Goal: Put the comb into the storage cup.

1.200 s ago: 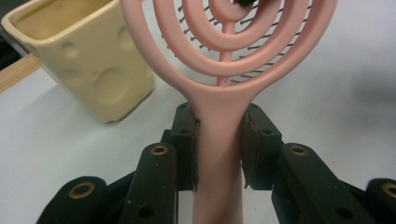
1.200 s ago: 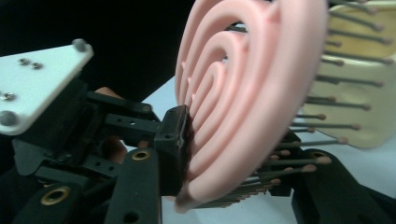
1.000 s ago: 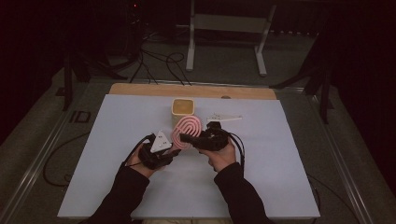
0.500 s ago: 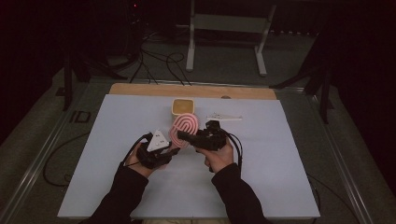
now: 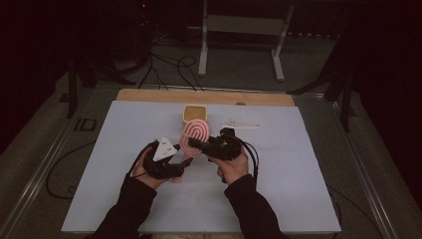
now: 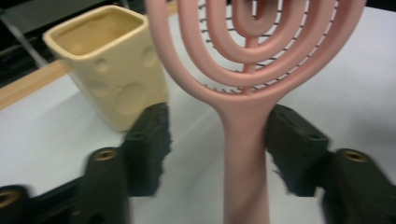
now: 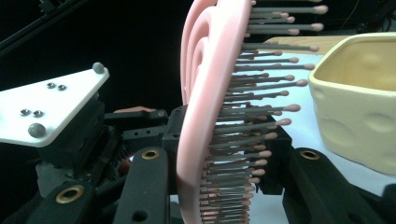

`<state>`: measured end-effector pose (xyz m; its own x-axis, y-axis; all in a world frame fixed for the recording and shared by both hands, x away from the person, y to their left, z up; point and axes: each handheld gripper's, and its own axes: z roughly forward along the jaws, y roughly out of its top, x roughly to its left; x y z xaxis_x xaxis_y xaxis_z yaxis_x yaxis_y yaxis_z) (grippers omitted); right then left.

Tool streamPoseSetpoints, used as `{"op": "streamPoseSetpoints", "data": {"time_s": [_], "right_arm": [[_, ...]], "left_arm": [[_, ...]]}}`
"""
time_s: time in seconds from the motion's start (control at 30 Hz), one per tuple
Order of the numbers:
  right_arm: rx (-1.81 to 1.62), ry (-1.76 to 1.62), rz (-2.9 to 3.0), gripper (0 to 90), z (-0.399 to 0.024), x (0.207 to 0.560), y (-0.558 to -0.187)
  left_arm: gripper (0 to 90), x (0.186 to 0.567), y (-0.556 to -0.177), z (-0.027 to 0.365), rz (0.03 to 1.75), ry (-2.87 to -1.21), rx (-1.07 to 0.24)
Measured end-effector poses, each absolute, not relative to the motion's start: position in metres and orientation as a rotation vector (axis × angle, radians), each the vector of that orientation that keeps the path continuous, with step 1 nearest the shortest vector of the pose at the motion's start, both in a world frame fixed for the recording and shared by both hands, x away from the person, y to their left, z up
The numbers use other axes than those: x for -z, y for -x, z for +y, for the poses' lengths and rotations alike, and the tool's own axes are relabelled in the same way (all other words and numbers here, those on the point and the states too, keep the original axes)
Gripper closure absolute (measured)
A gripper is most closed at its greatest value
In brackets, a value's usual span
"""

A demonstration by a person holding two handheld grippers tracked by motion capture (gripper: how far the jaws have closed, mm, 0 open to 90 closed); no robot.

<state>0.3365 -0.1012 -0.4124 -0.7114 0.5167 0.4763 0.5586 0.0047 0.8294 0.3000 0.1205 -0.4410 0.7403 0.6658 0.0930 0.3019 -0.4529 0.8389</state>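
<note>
pink brush (image 5: 194, 138) mid-frame, just below the yellow cup (image 5: 194, 114). right gripper (image 5: 193, 144) clamps the brush head so the left gripper (image 5: 183, 166) can let go; its jaws have just been opening, handle between them, probably untouched.

The pink spiral-headed hairbrush (image 5: 194, 139) stands upright above the table, bristles toward the right gripper's side.

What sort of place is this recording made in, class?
Probably a lab or workshop recording station: a white-covered table under a fixed camera, loose cables on the dark floor, and a metal stand behind it.
</note>
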Motion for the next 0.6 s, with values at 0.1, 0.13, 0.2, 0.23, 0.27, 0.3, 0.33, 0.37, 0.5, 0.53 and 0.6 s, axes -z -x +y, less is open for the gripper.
{"op": "streamPoseSetpoints", "data": {"time_s": [0.1,0.13,0.2,0.23,0.27,0.3,0.33,0.37,0.5,0.53,0.6], "right_arm": [[1.858,1.181,-2.197,63.7,-0.102,0.412,-0.337],[1.863,1.182,-2.187,63.6,-0.102,0.412,-0.337],[1.866,1.182,-2.184,63.7,-0.103,0.412,-0.337],[1.866,1.182,-2.184,63.7,-0.103,0.412,-0.337],[1.867,1.185,-2.185,63.7,-0.103,0.411,-0.337],[1.869,1.188,-2.181,63.7,-0.103,0.411,-0.337],[1.871,1.188,-2.181,63.7,-0.103,0.411,-0.338],[1.872,1.185,-2.181,63.7,-0.104,0.411,-0.338],[1.868,1.193,-2.182,63.7,-0.105,0.411,-0.34],[1.872,1.194,-2.178,63.7,-0.106,0.41,-0.34],[1.874,1.198,-2.175,63.7,-0.107,0.409,-0.341]], "left_arm": [[27.8,0.441,-0.299,0.121,0.747,-2.049,-0.548],[25.0,0.44,-0.299,0.121,0.763,-2.036,-0.558],[21.6,0.44,-0.299,0.122,0.772,-2.029,-0.558],[20.1,0.44,-0.299,0.122,0.772,-2.029,-0.558],[18.1,0.44,-0.299,0.123,0.783,-2.019,-0.557],[17.3,0.44,-0.299,0.123,0.783,-2.019,-0.557],[15.7,0.44,-0.299,0.124,0.791,-2.024,-0.558],[14.4,0.439,-0.299,0.125,0.799,-2.015,-0.558],[9.1,0.438,-0.299,0.128,0.81,-2.0,-0.553],[7.3,0.437,-0.299,0.131,0.815,-1.985,-0.537],[4.3,0.436,-0.299,0.134,0.817,-1.981,-0.531]]}}
